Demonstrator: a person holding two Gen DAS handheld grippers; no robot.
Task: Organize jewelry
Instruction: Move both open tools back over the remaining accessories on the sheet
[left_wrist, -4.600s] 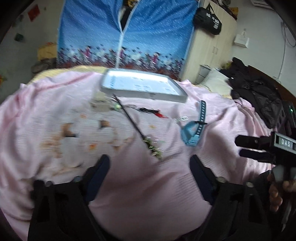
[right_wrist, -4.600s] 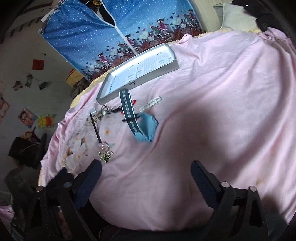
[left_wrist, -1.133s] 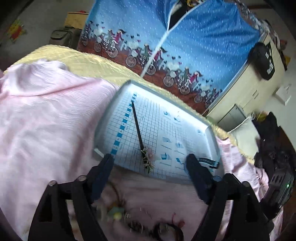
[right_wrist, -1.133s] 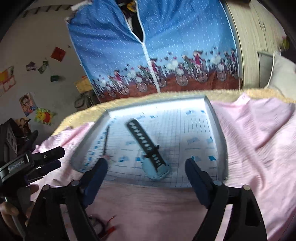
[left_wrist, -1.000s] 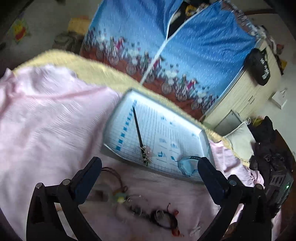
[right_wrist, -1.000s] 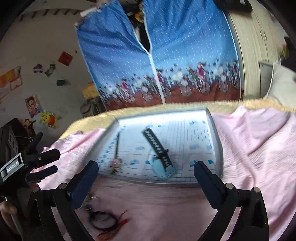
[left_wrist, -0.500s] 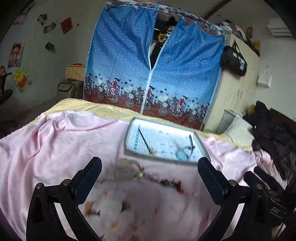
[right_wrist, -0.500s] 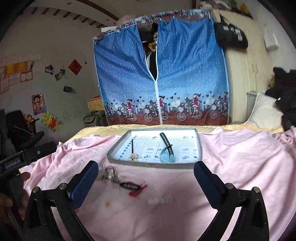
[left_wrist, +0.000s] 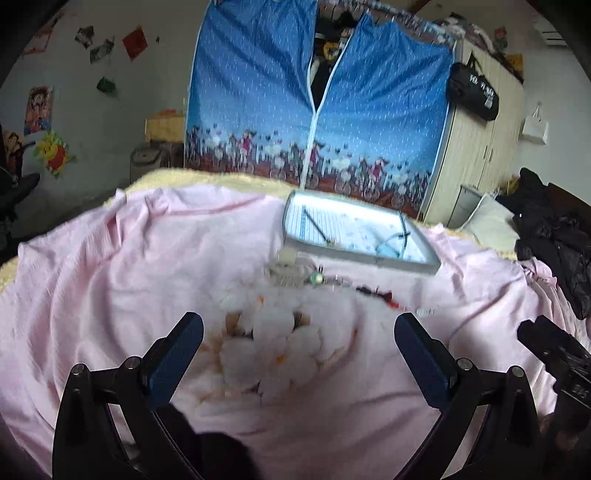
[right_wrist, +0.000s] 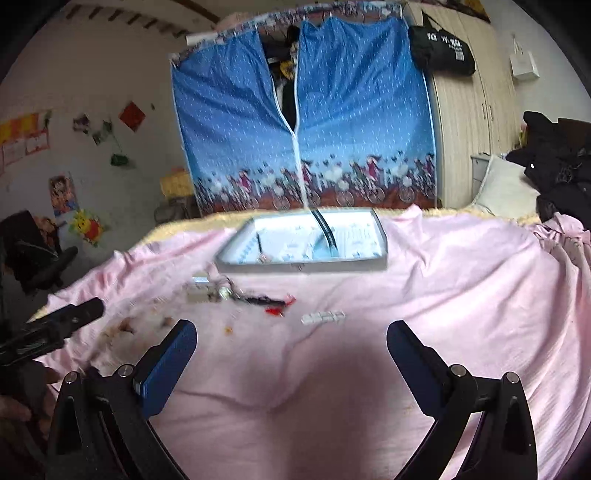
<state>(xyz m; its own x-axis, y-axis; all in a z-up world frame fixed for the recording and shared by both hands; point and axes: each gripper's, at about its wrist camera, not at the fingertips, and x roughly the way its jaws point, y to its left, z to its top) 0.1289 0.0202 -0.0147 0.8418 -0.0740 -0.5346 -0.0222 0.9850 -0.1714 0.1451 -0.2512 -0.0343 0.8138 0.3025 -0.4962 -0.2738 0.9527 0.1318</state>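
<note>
A grey tray (left_wrist: 369, 254) (right_wrist: 303, 266) lies far across the pink bedsheet. Inside it rest a black hair stick (left_wrist: 314, 223) (right_wrist: 260, 245) with a flower end and a blue watch (left_wrist: 391, 249) (right_wrist: 325, 243) with a dark strap. Loose on the sheet in front of the tray lie a pale clip with a green bead (left_wrist: 295, 275) (right_wrist: 207, 290), a black-and-red cord (left_wrist: 373, 291) (right_wrist: 269, 302) and a white bead bracelet (right_wrist: 323, 316). My left gripper (left_wrist: 297, 354) and right gripper (right_wrist: 291, 354) both stand open and hold nothing, well short of these items.
A blue zip wardrobe (left_wrist: 317, 110) stands behind the bed, a wooden cupboard (left_wrist: 480, 147) to its right. Dark clothes (left_wrist: 554, 243) and a pillow (right_wrist: 506, 192) lie at the right edge. A chair (right_wrist: 33, 251) stands at the left.
Both grippers have pulled back from the tray, which now looks smaller and farther. The hair stick and the watch stay in the tray; earlier they lay on the sheet.
</note>
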